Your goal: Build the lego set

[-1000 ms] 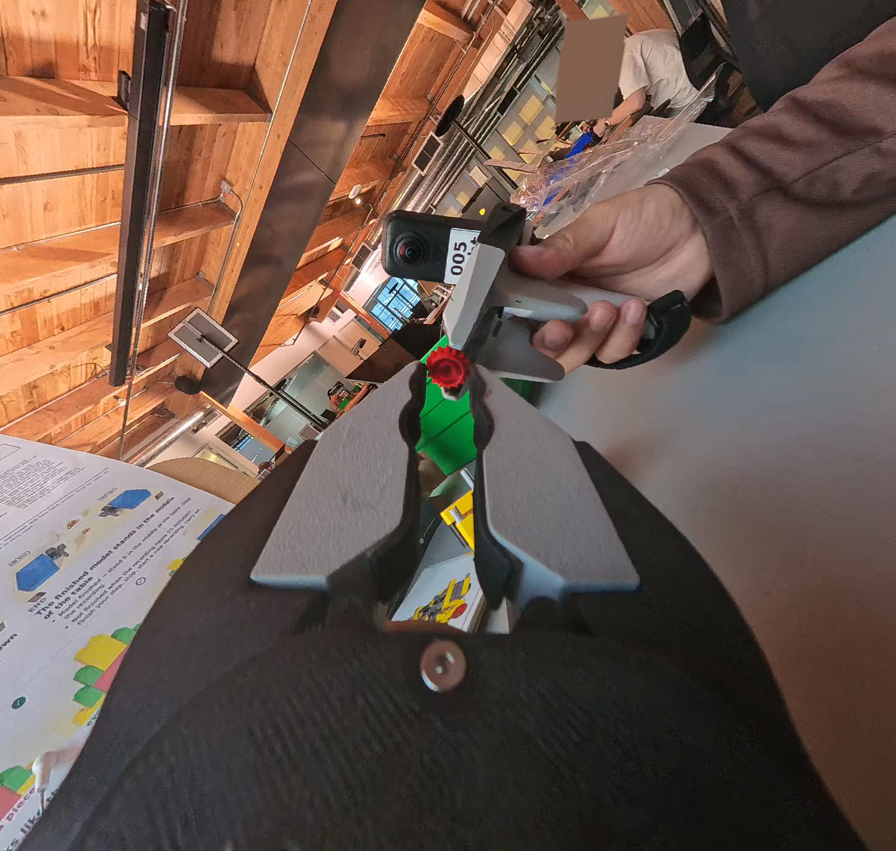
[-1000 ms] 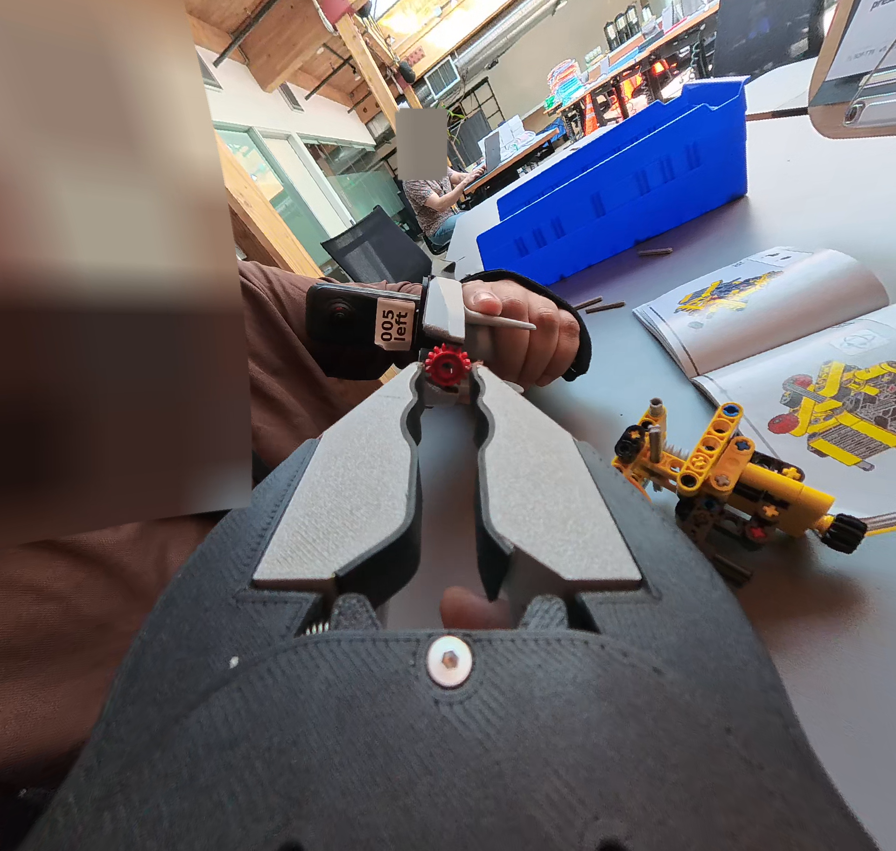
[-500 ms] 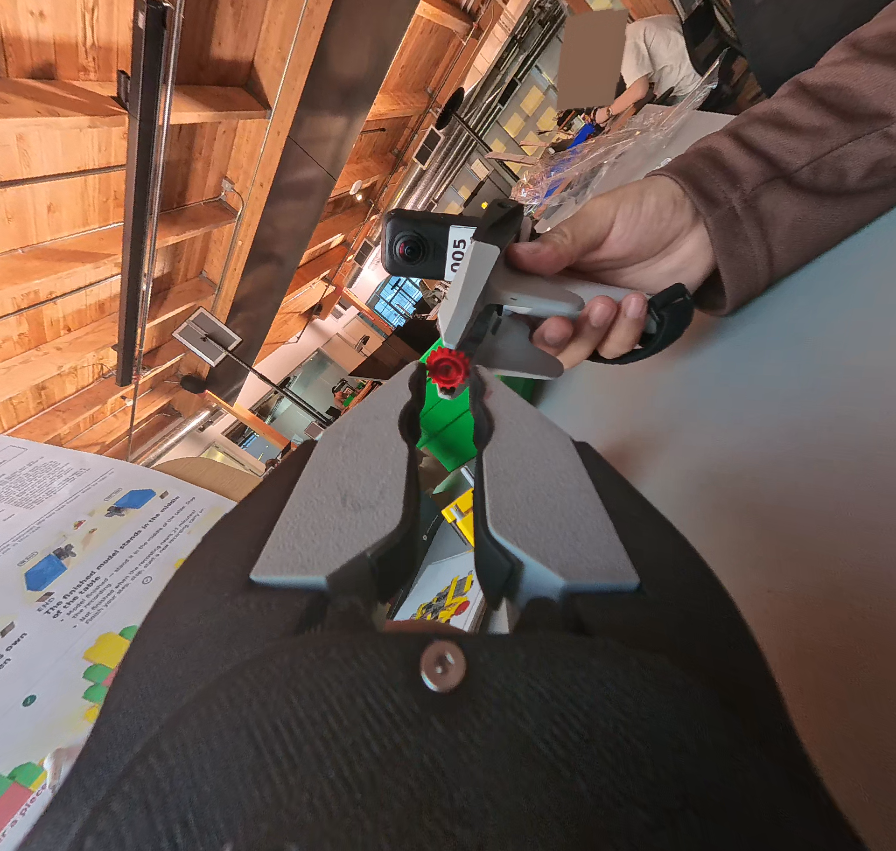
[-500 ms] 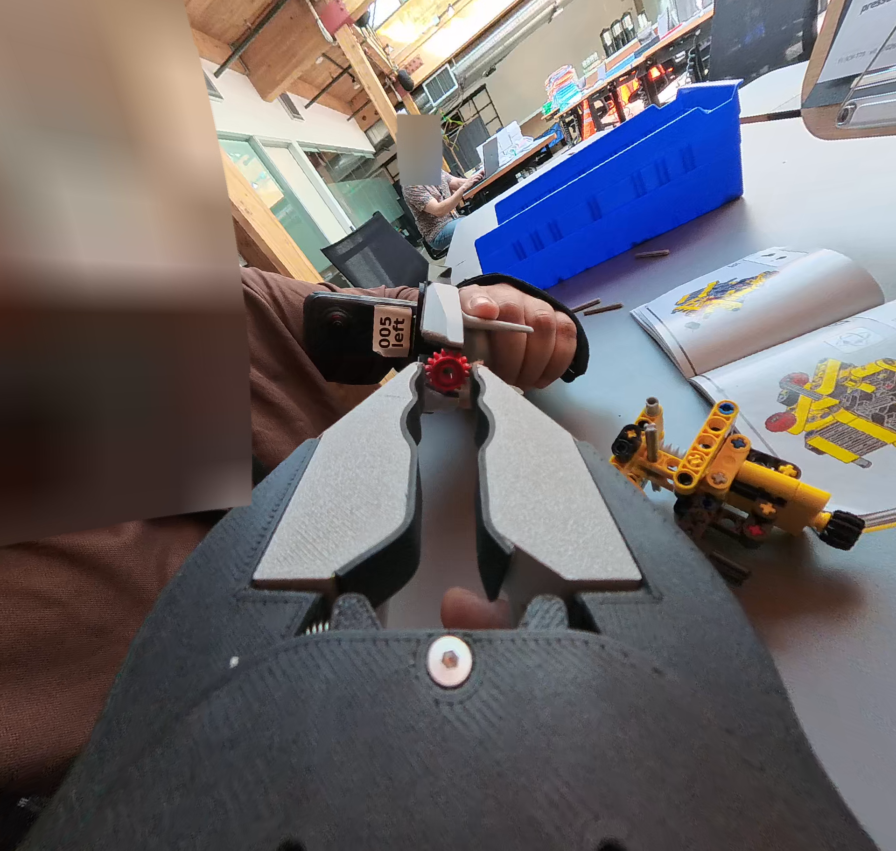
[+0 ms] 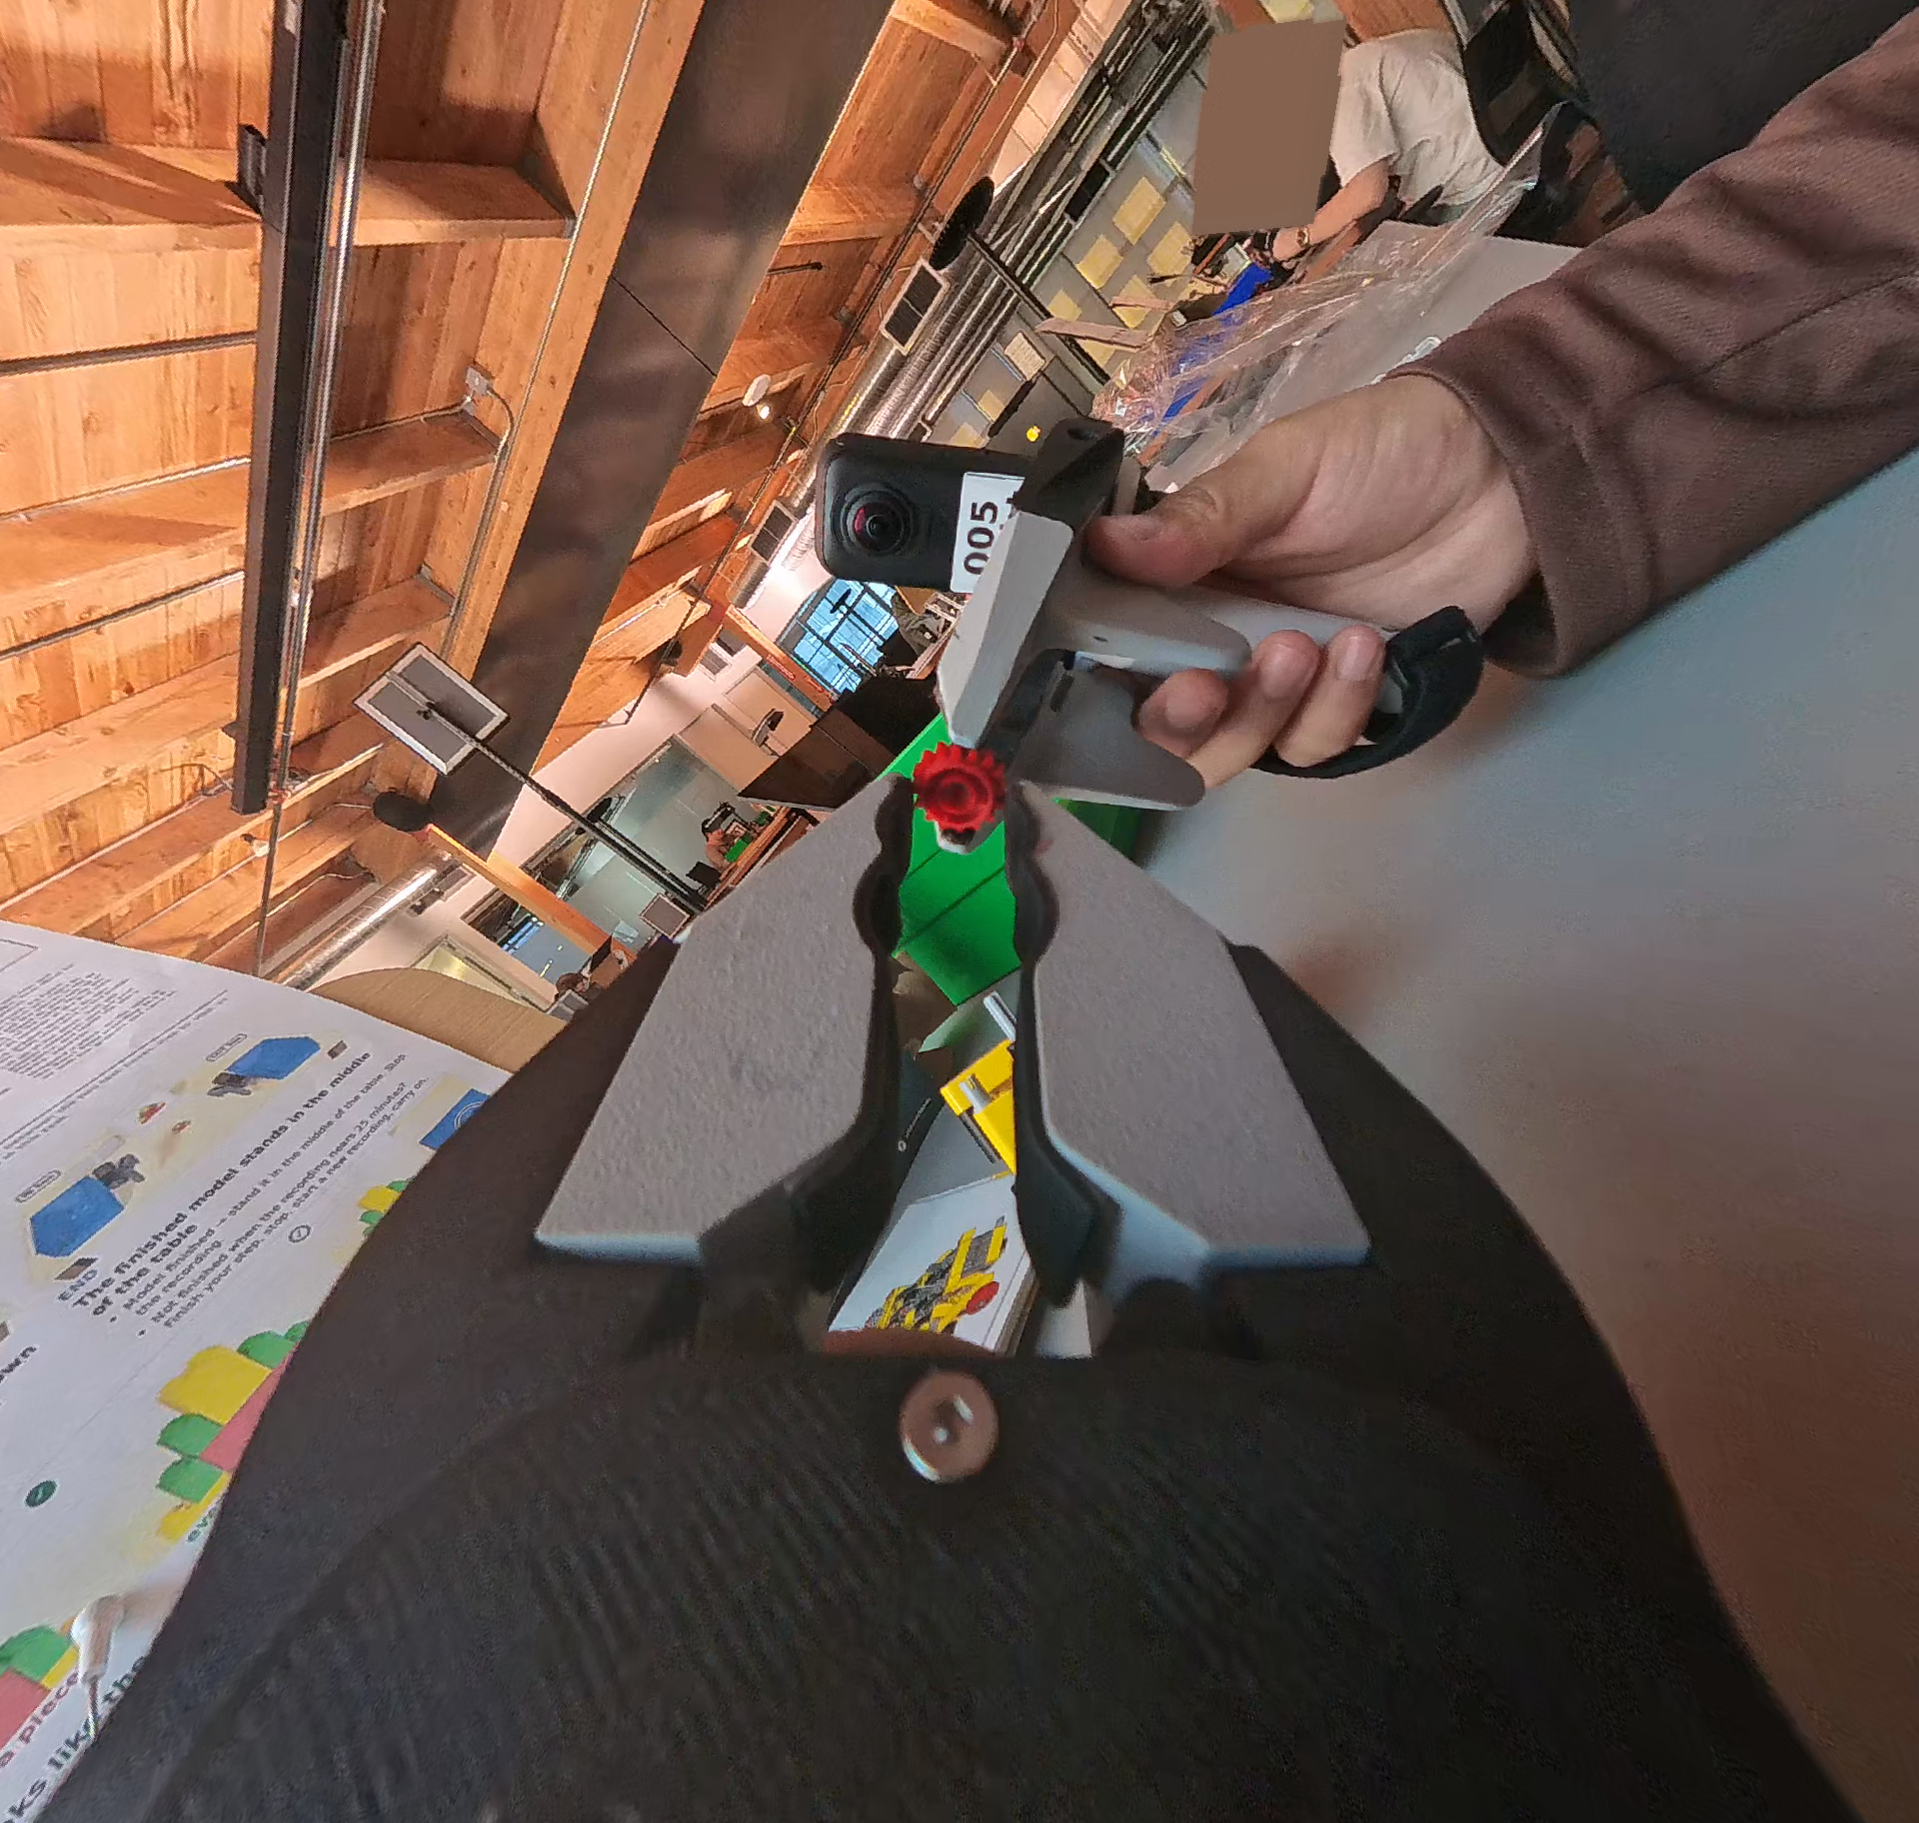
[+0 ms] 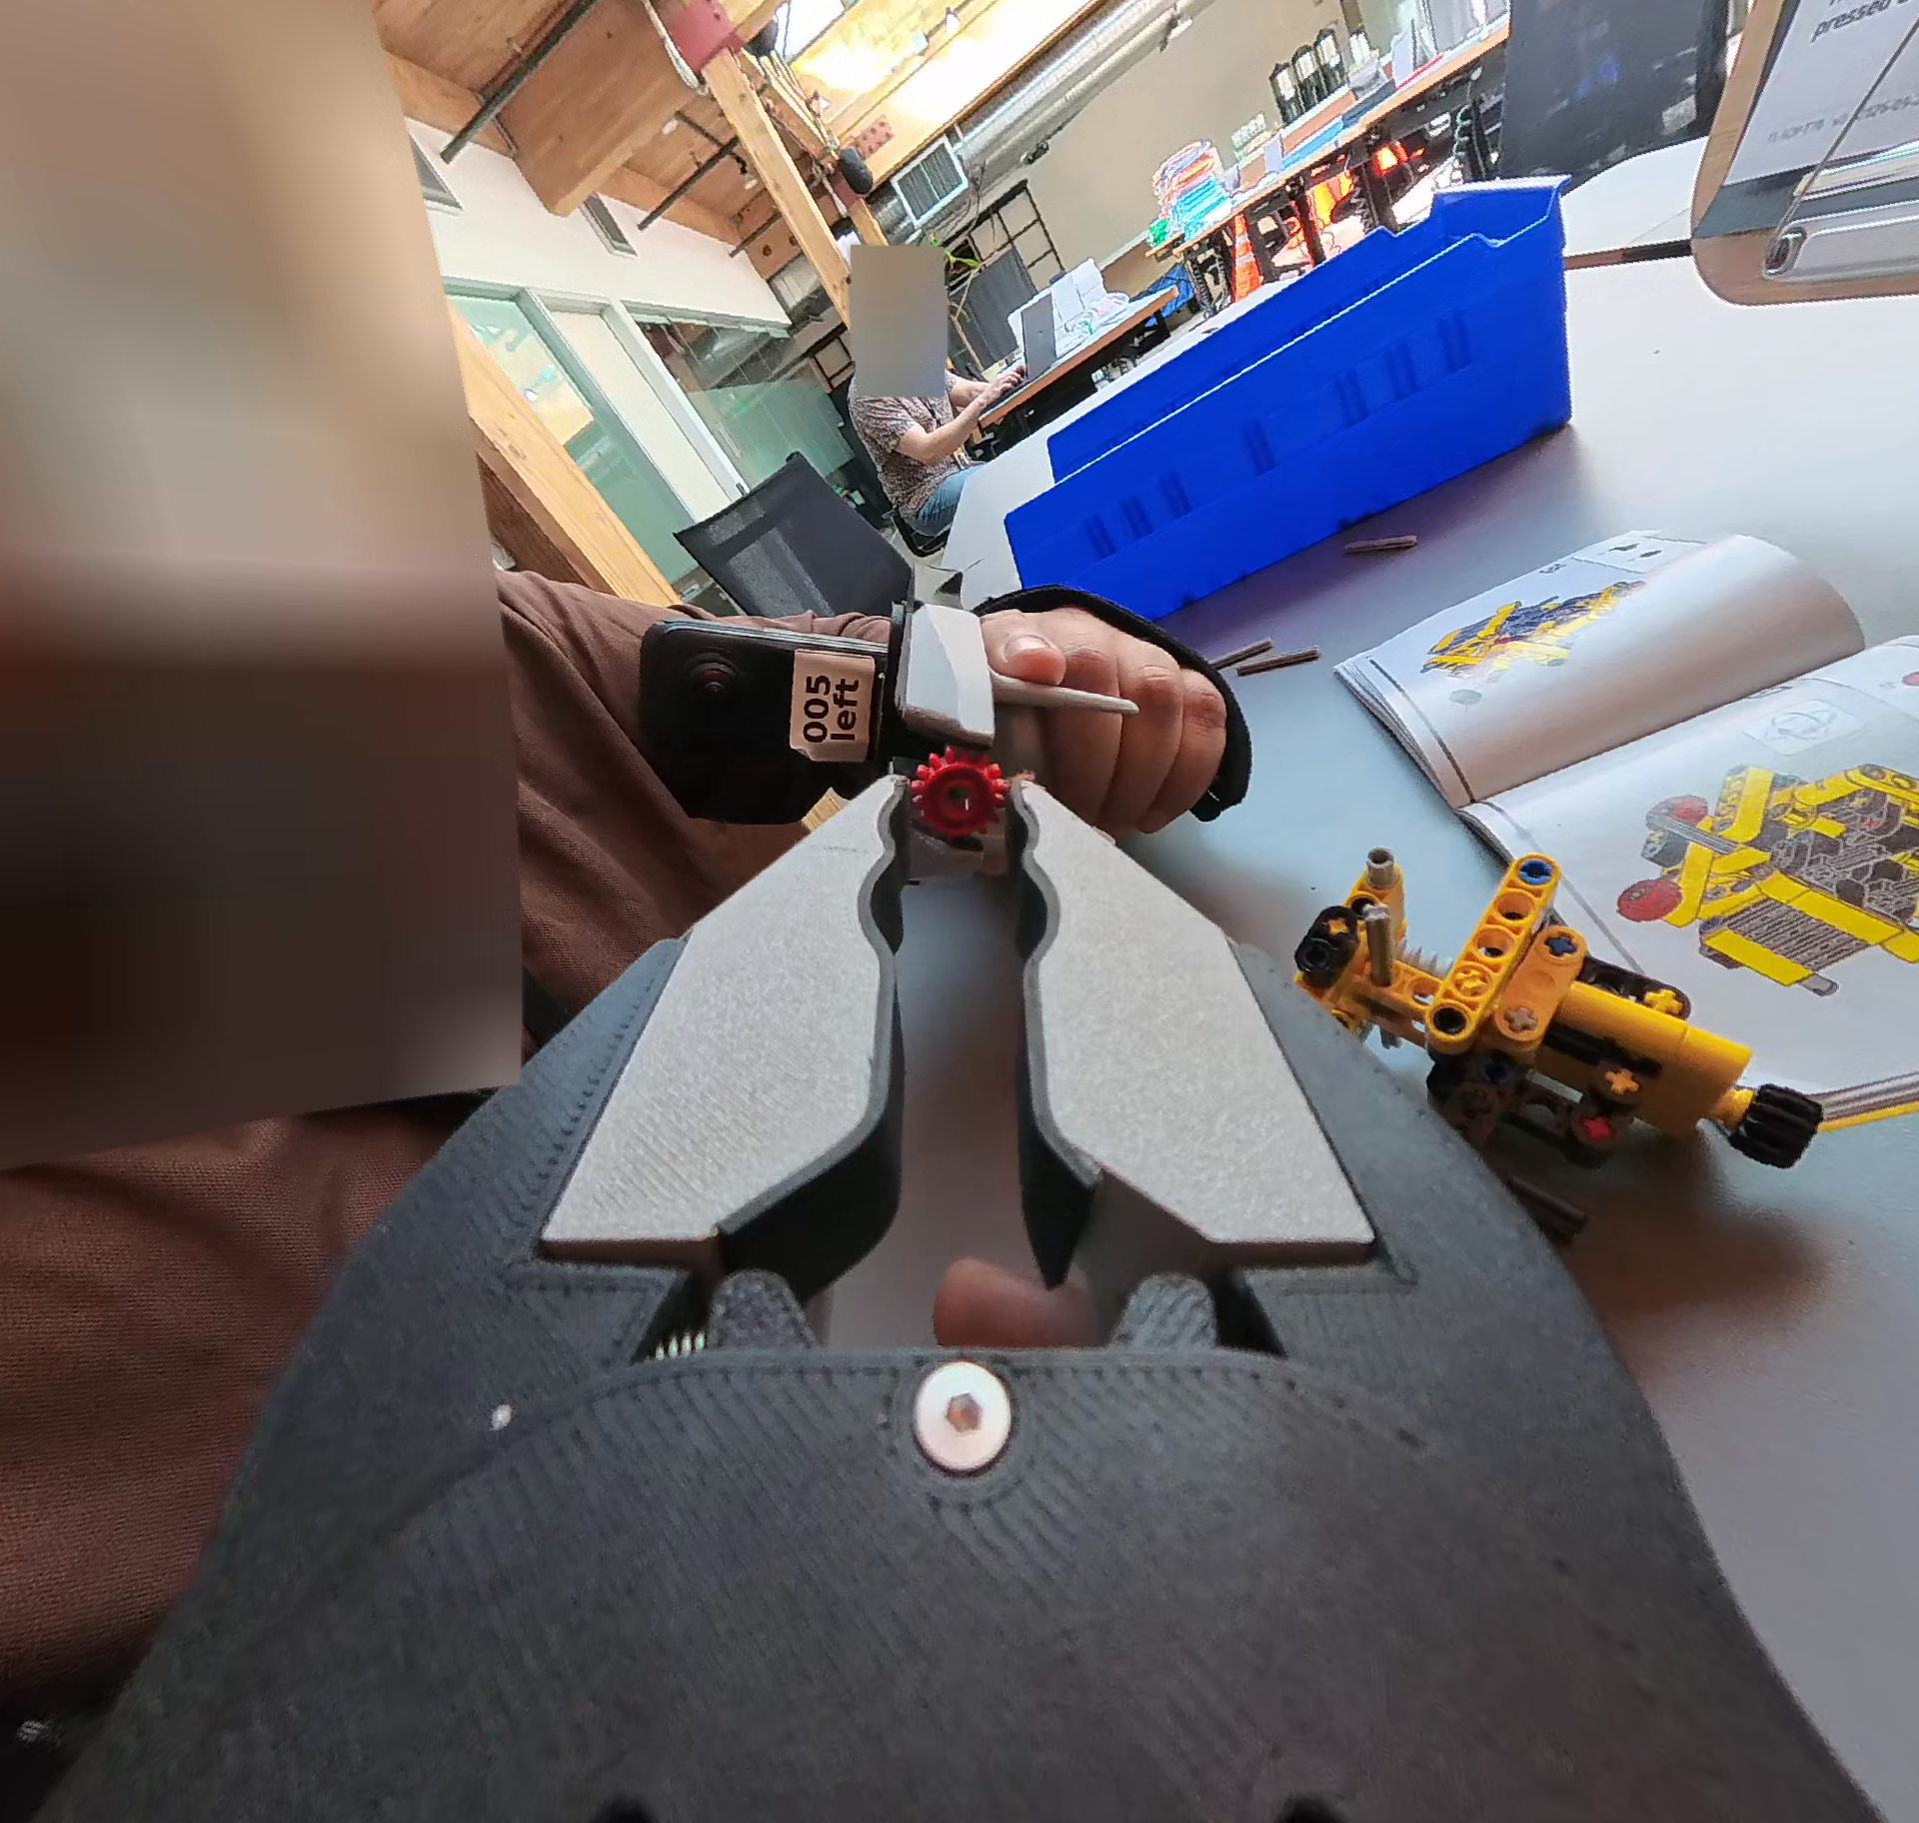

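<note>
A small red gear [image 5: 954,795] on a short grey axle sits between the tips of my left gripper [image 5: 956,818], which is shut on it. My right gripper [image 6: 958,805] meets it tip to tip and is shut on the same red gear [image 6: 958,792]. Both are held above the table, facing each other. The right gripper also shows in the left wrist view [image 5: 1049,704], held by a hand. The left gripper also shows in the right wrist view [image 6: 940,678]. The part-built yellow Technic model [image 6: 1506,1005] lies on the grey table to the right.
An open instruction booklet [image 6: 1620,652] lies beyond the model. A blue bin [image 6: 1298,444] stands behind it, with loose brown pins [image 6: 1272,657] in front. A green bin [image 5: 955,901] and a printed sheet [image 5: 156,1202] show in the left wrist view. Only a small space, under 4 cm, lies between the two pairs of fingers.
Both grippers stay tip to tip on the red gear. Only a slight drift of the views; nothing was let go or taken.
</note>
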`<state>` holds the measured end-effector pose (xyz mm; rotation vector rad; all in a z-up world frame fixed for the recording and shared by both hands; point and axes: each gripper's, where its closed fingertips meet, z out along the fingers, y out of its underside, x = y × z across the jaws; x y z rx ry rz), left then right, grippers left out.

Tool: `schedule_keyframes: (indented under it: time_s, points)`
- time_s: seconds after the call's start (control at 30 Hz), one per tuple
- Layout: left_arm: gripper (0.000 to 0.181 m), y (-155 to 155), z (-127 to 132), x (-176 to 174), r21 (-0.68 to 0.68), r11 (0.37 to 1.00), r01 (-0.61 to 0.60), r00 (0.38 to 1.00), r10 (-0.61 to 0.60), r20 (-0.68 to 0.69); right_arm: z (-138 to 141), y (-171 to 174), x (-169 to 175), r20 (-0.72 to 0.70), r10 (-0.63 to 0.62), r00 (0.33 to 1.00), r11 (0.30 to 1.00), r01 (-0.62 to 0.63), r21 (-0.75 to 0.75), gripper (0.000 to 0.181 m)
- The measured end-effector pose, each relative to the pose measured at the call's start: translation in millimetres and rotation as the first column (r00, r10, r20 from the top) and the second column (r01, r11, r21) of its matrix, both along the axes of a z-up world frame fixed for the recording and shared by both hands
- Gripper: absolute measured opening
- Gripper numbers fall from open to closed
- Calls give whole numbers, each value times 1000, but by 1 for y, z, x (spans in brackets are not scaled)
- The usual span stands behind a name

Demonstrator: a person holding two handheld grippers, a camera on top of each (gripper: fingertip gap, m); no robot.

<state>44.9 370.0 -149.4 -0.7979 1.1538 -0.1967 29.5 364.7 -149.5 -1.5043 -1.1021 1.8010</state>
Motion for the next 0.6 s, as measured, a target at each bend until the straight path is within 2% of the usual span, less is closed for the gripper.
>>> schedule_keyframes:
  time_s: [0.2, 0.23, 0.33, 0.4, 0.5, 0.6]
  points:
    - [11, 2, -4, -4, -15, 999, -32, 999, 31, -31, -2, 4, 3, 20, -33, 999, 998, 32, 53, 14]
    - [7, 3, -3, -10, -48, 998, -46, 999, 45, -22, -1, 7, 7, 17, -58, 998, 996, 57, 67, 14]
    - [11, 15, -8, -31, -218, 975, -54, 998, 49, -29, -4, 26, 17, 35, -186, 982, 974, 180, 135, 14]
    - [15, 28, -26, -38, -355, 933, -56, 996, 26, -88, -5, 33, 20, 49, -238, 970, 956, 226, 185, 14]
    - [21, 39, -60, -36, -553, 830, -71, 972, -68, -226, -13, 34, 17, 99, -265, 959, 940, 235, 247, 14]
    - [27, 42, -75, -31, -616, 782, -91, 948, -121, -293, -22, 36, 16, 152, -281, 948, 924, 224, 311, 14]
